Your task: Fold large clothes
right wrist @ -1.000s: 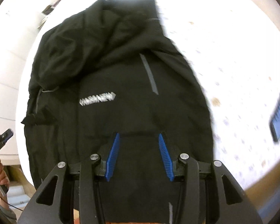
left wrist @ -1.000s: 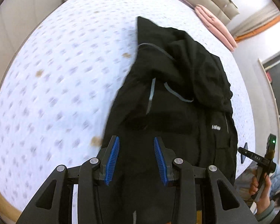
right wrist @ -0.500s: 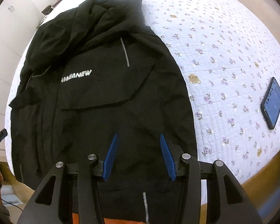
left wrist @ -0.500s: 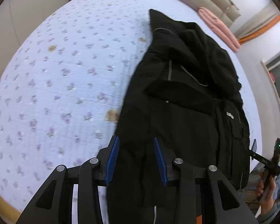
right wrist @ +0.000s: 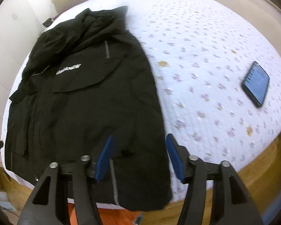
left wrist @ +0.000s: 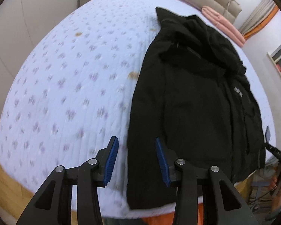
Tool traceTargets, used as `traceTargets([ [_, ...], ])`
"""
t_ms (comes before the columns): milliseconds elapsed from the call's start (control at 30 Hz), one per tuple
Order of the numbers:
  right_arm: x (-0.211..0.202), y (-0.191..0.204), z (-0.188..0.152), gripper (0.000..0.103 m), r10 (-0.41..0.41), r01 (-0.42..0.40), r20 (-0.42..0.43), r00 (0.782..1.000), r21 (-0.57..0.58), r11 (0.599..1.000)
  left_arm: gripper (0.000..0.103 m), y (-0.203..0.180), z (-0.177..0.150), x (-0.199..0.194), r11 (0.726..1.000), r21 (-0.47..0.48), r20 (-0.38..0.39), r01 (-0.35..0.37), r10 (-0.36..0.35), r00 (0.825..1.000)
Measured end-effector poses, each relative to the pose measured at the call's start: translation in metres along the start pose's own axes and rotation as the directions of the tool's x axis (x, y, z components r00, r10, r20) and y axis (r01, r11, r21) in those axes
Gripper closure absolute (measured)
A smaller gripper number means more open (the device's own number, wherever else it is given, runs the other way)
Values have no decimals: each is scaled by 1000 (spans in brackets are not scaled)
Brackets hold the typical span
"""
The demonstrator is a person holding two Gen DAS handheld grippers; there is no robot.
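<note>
Black hooded jacket (right wrist: 88,101) is seen spread lengthwise on the quilted bed (right wrist: 206,43), sides apparently folded in; both hand-held grippers (left wrist: 136,159) (right wrist: 138,157) are held apart, empty, the right's jaws just opened wider; crosswise folds are judged still outstanding.

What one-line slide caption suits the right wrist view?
Open right tongs poised above a black hooded jacket spread on a floral quilted bedspread, dark smartphone alongside.

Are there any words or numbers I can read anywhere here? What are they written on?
White lettering on the chest of the black jacket: too blurred to read.
The same lettering seen from the left wrist view: too small to read.
Lit screen of the phone on the bed: something shows, but it is too small and blurred to read.
Nothing else carries writing.
</note>
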State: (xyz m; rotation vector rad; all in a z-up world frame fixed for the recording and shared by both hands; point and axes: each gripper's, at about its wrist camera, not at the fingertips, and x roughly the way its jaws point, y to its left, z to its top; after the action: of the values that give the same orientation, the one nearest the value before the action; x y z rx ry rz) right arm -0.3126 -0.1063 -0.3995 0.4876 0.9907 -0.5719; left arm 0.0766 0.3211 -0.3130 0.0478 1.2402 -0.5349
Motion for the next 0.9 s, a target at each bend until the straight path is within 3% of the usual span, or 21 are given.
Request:
traceTargets([
  [167, 2, -16, -22, 38, 14, -13, -34, 999, 30, 999, 60, 15, -25, 3, 999, -51, -48, -10, 7, 999],
  [333, 13, -24, -42, 38, 22, -20, -79, 997, 30, 999, 59, 31, -37, 8, 986, -126, -83, 112, -123, 989],
  [467, 18, -29, -56, 38, 59, -56, -108, 992, 35, 998, 59, 27, -42, 19, 968, -147, -127, 205, -223, 966],
  [667, 30, -32, -60, 35, 130, -122, -127, 983, 70, 990, 58, 18, -47, 23, 975, -129, -122, 181, -197, 973],
  [700, 31, -31, -60, 38, 131, -123, -127, 983, 71, 990, 62, 15, -48, 21, 979, -116, -122, 167, -181, 976],
  [733, 30, -29, -61, 50, 142, -135, -123, 982, 66, 989, 73, 10, -49, 20, 983, -100, -123, 153, -165, 978],
  [800, 28, -21, -62, 65, 150, -146, -114, 982, 45, 988, 92, -2, -48, 17, 989, -58, -116, 137, -143, 983],
  [867, 20, -15, -64, 73, 131, -130, -83, 988, 14, 991, 96, -12, -49, 8, 992, -24, -80, 122, -124, 989],
  [900, 14, -12, -65, 82, 128, -129, -64, 990, -1, 992, 96, -22, -49, 5, 994, -7, -65, 112, -112, 992],
])
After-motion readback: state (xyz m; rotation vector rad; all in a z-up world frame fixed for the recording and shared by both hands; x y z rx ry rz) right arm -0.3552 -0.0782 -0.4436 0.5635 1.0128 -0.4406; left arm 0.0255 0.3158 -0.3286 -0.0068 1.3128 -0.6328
